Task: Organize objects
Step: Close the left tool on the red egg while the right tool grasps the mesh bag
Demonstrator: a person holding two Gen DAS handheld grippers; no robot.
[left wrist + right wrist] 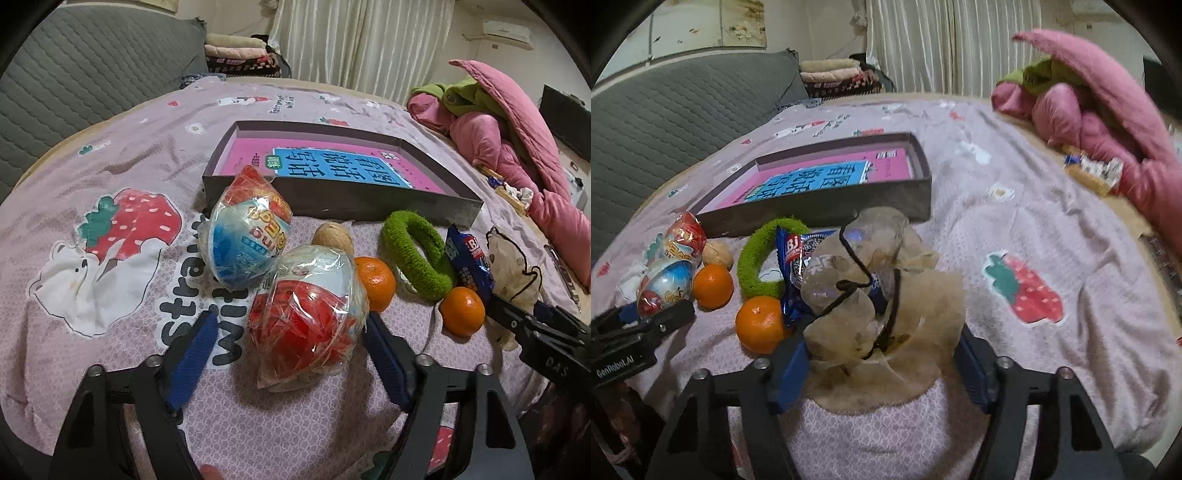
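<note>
Two wrapped toy eggs lie on the bedspread: a near red one (pixel 308 325) and a blue one (pixel 247 236) behind it. My left gripper (pixel 288 350) is open, its blue pads on either side of the near egg, which also shows in the right wrist view (pixel 665 288). My right gripper (pixel 882 354) is open around a beige bear-shaped plush (pixel 886 306), also seen in the left wrist view (pixel 511 266). Two oranges (pixel 375 282) (pixel 461 310), a walnut (pixel 334 238), a green hair band (pixel 417 254) and a blue snack packet (pixel 469 262) lie between them.
A dark shallow box (pixel 332 203) with a pink book inside (pixel 332 164) stands behind the objects. Pink and green bedding (pixel 517 140) is heaped at the right. A grey quilted headboard (pixel 85 74) rises at the left.
</note>
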